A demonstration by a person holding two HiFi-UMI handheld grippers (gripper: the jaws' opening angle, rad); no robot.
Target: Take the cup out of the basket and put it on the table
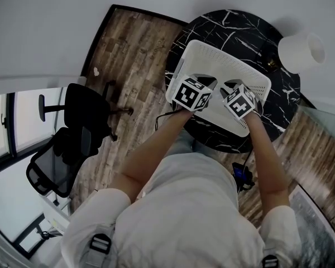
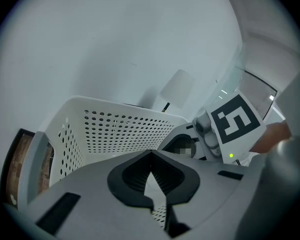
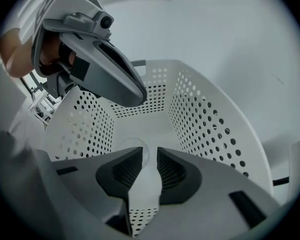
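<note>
A white perforated basket (image 1: 212, 46) stands on the round black marble table (image 1: 240, 27). Both grippers reach down into it. In the right gripper view a clear cup (image 3: 129, 146) rests on the basket floor, close to the perforated wall (image 3: 205, 119). My right gripper (image 3: 149, 154) has its jaws close together, with the cup's rim wall between them. My left gripper (image 2: 150, 156) hangs inside the basket (image 2: 120, 129) with its jaw tips touching and nothing held. In the head view the left gripper (image 1: 204, 81) and right gripper (image 1: 231, 88) sit side by side, and the cup is hidden.
A white lamp shade (image 1: 301, 50) stands at the table's far right edge. Bare marble shows around the basket. A black office chair (image 1: 72, 127) sits on the wooden floor (image 1: 134, 54) to the left.
</note>
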